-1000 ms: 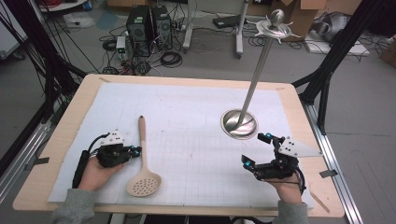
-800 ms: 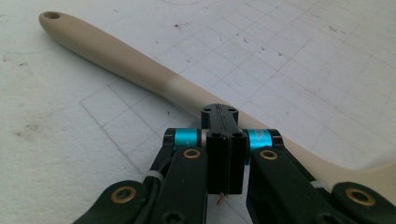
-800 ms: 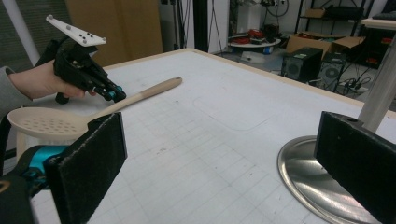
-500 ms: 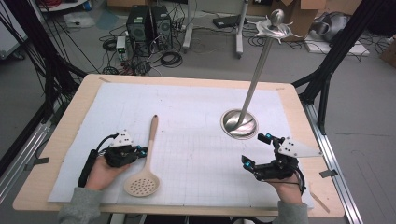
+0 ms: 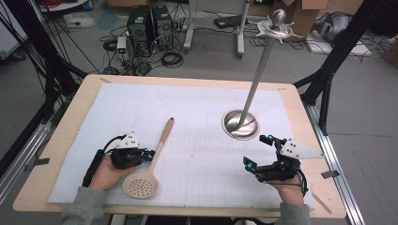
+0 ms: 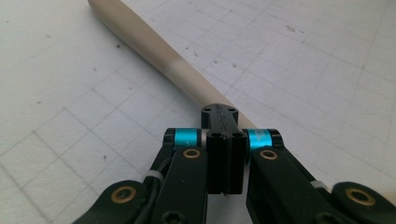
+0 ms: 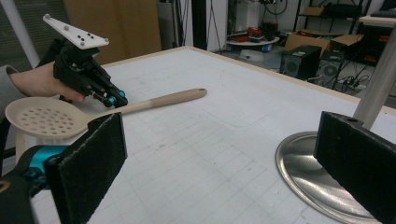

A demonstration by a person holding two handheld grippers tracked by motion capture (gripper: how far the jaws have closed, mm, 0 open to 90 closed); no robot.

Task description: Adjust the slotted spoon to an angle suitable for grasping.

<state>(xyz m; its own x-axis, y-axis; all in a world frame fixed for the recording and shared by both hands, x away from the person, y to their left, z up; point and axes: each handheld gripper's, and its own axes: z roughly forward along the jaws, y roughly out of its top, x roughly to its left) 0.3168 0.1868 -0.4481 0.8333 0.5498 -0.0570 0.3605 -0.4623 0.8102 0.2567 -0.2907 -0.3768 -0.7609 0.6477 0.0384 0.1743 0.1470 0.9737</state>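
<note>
I am holding my left gripper [image 5: 149, 154] with its jaws pressed together, and in the left gripper view the closed tips [image 6: 219, 112] are sitting right over the handle of the slotted spoon [image 5: 150, 161]. Whether they are pinching the wood or only resting against it, I cannot tell; from the high view the tips are touching the handle's side, about midway along it. My left hand [image 5: 107, 172] is wrapping the gripper's body from behind, with the forearm coming in from the table's near edge and the grey sleeve [image 5: 84, 210] showing at the wrist.

The spoon is lying on the white gridded mat [image 5: 197, 117], its perforated bowl [image 5: 140, 186] pointing toward me and its handle running away and slightly to the right. In the right gripper view the bowl [image 7: 42, 119] is appearing lifted a little off the mat, with the left gripper [image 7: 109, 99] beside the handle.

I am keeping my right gripper [image 5: 260, 152] wide open, its two padded jaws well apart and holding nothing. It is hovering low near the table's right front, just beside the round metal base [image 5: 240, 124] of the stand, whose pole [image 5: 258, 79] is rising at a tilt to a hooked top [image 5: 277, 26]. My right hand [image 5: 288, 192] is gripping from behind, the wrist entering from the bottom edge. The wooden table [image 5: 305, 117] is framing the mat.
</note>
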